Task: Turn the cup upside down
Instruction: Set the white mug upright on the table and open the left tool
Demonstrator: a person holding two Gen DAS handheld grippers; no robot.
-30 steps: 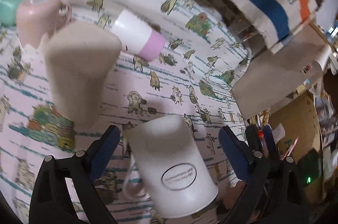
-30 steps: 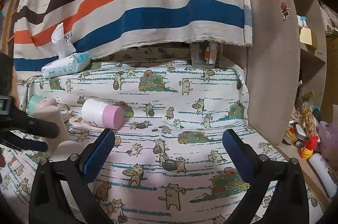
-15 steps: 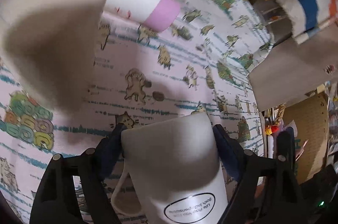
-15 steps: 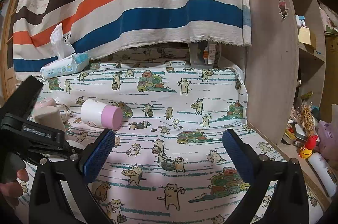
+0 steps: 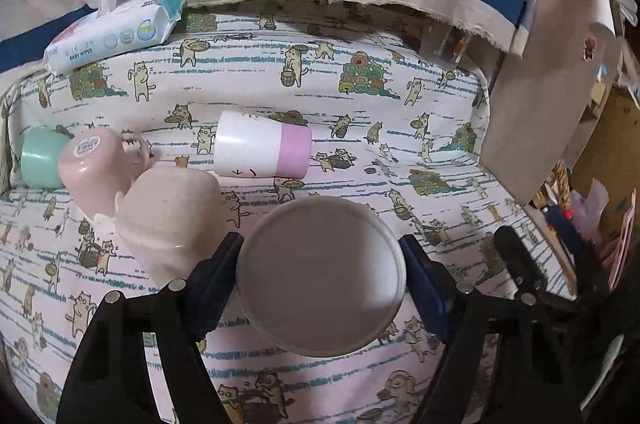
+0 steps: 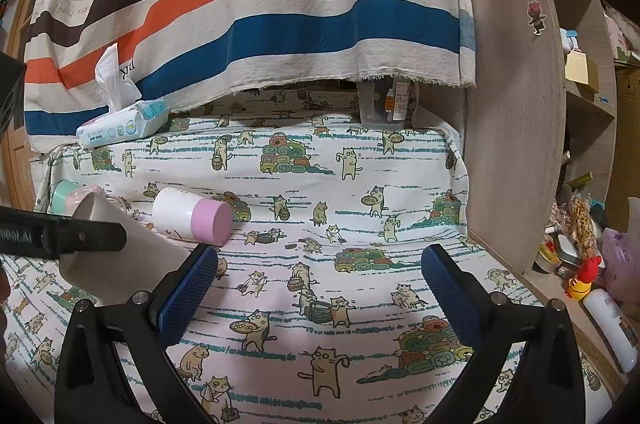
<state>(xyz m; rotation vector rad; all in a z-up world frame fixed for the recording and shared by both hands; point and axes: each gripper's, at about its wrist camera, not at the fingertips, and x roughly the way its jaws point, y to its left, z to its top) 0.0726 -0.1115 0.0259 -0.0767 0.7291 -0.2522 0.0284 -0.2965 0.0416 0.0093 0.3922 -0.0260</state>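
Clamped on the white cup [image 5: 320,276], the left gripper [image 5: 322,280] holds it above the cat-print cloth [image 5: 360,128], its flat end toward the camera; the right gripper [image 6: 320,288] gapes empty. Probably light, rigid, slick plastic, so grip mid-wall.

Black fingers [image 6: 188,298], blue textured pads [image 6: 450,294].

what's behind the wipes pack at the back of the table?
A striped cloth hangs right behind the wipes pack, which sits on the cat-print tablecloth. Whatever is behind the cloth is covered.
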